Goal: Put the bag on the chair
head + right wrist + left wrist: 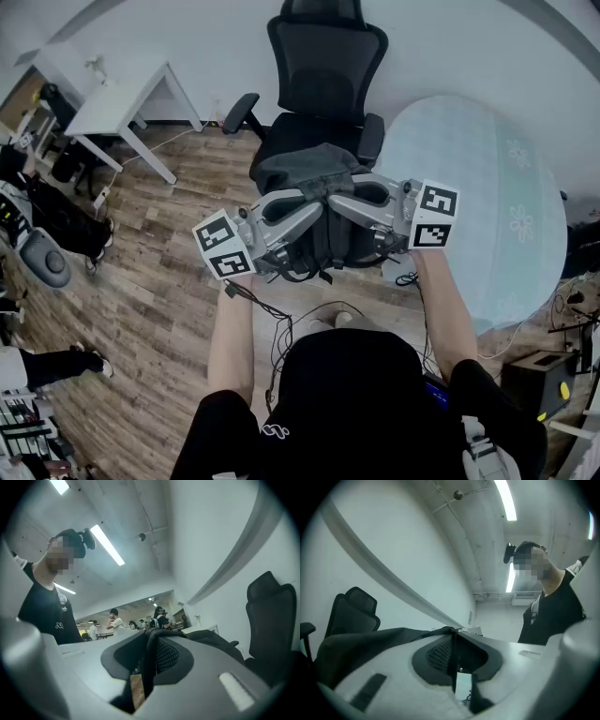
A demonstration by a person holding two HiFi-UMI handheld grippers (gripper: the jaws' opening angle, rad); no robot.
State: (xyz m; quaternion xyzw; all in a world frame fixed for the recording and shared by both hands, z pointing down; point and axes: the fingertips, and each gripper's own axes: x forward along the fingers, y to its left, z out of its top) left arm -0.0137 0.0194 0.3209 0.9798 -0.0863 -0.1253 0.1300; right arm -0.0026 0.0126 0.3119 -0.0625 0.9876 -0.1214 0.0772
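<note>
A dark grey bag (307, 172) hangs between my two grippers, over the front of the seat of a black office chair (327, 58). My left gripper (313, 202) and right gripper (339, 199) meet at the bag's top, each shut on a black strap or fold of it. In the left gripper view the strap (452, 660) is pinched between the pads, at the left gripper (457, 633), and the bag's cloth (370, 643) spreads left toward the chair (352, 611). The right gripper view shows the right gripper (150, 635) clamped on the strap (149, 660), with the bag (213, 639) and the chair (272, 616) beyond.
A round pale table (487, 197) stands just right of the chair. A white desk (122, 103) is at the back left. Cables (300, 323) trail on the wood floor near my feet. People's legs and gear crowd the left edge (56, 225).
</note>
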